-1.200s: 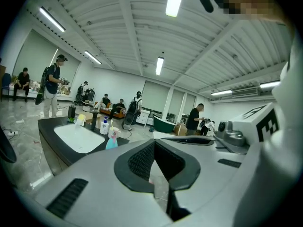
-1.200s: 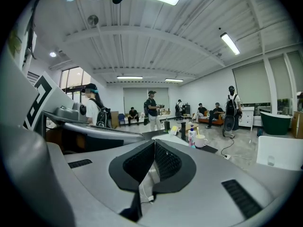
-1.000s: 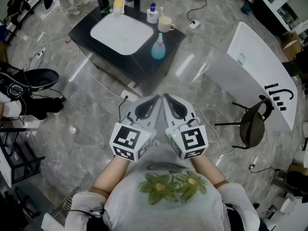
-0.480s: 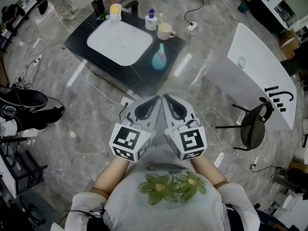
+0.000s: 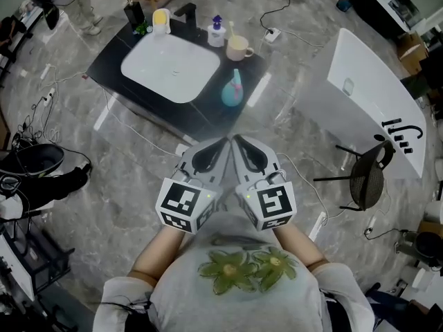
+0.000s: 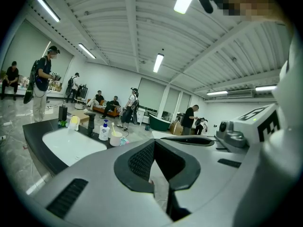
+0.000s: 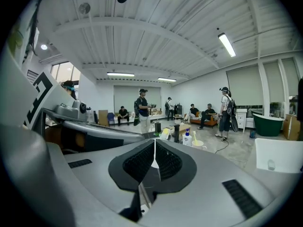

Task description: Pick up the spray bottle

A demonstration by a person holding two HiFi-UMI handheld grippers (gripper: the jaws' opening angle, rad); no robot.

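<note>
The spray bottle (image 5: 232,88), teal with a pink top, stands on the near right part of a black counter (image 5: 208,113), beside a white sink basin (image 5: 170,68). A sliver of the spray bottle (image 6: 124,141) shows past the jaw in the left gripper view. My left gripper (image 5: 221,144) and right gripper (image 5: 236,140) are held side by side in front of my chest, pointing toward the counter and well short of it. Both have their jaws together with nothing between them. In their own views, the left gripper (image 6: 154,143) and right gripper (image 7: 154,150) look toward the counter.
On the counter's far edge stand a black faucet (image 5: 187,11), a yellow item (image 5: 160,19), a soap pump bottle (image 5: 217,32) and a cup (image 5: 238,47) with a toothbrush. A white table (image 5: 367,95) and black chair (image 5: 365,178) are at right. Cables cross the floor. People stand beyond.
The counter and spray bottle have slid lower in the head view, nearer to me. Both grippers keep the same pose, side by side and shut.
</note>
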